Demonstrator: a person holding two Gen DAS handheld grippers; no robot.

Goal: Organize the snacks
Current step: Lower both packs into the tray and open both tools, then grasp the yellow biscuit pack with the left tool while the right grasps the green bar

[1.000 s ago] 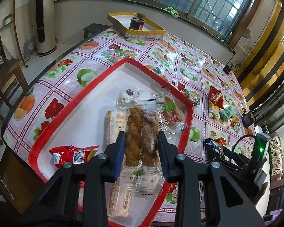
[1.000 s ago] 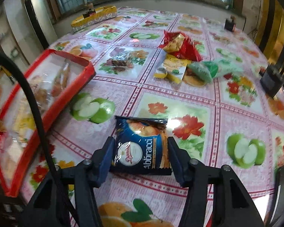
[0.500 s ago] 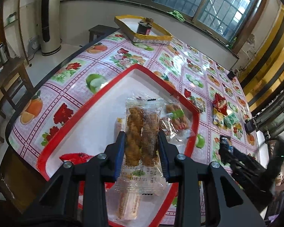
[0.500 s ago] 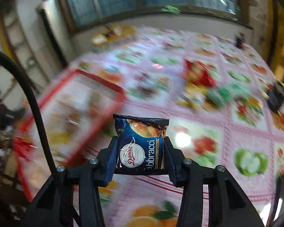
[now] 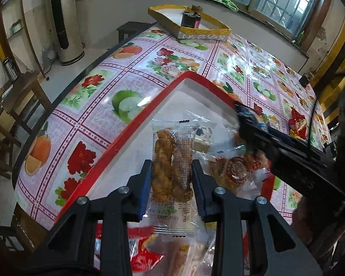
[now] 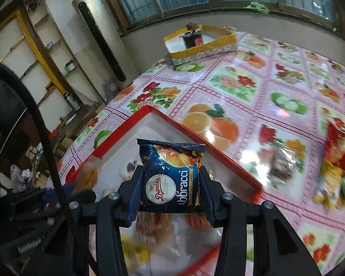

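Snacks in both hand-held grippers

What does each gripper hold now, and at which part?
Left gripper: clear twisted-pastry packet, by its long sides, near the middle. Right gripper: blue cookie bag, by its lower sides.

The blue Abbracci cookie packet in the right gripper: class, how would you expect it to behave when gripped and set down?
The blue cookie packet probably feels light, since it stands upright in the right gripper. Its glossy film looks slippery. The cookies may crack if squeezed.

Red-rimmed tray, blue cookie pkt, pink fruit-n-flower tablecloth.
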